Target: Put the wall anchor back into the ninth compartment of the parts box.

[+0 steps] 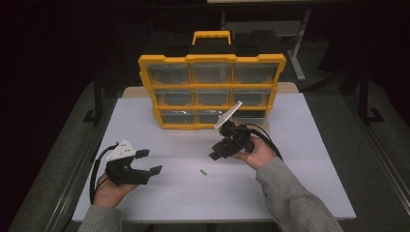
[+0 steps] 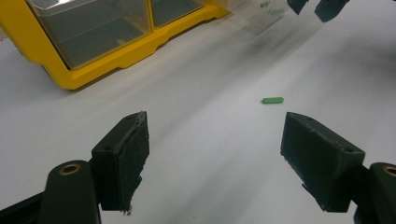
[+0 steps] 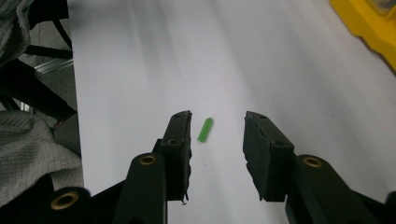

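Note:
A small green stick [image 1: 203, 172] lies alone on the white table [image 1: 290, 159]. My right gripper [image 1: 216, 153] hangs over the table just beyond the stick, pointing down toward it. In the right gripper view the stick [image 3: 205, 129] lies on the table between the parted jaws of the open right gripper [image 3: 218, 116], and nothing touches it. My left gripper [image 1: 151, 161] rests at the front left, open and empty. In the left gripper view the stick [image 2: 272, 100] lies ahead and to the right of the left gripper [image 2: 215, 121].
A yellow organiser [image 1: 212, 92] with clear drawers stands upright at the back middle of the table; its bottom right slot looks dark. Its corner [image 2: 84, 70] lies ahead and to the left in the left gripper view. Bare table surrounds the stick.

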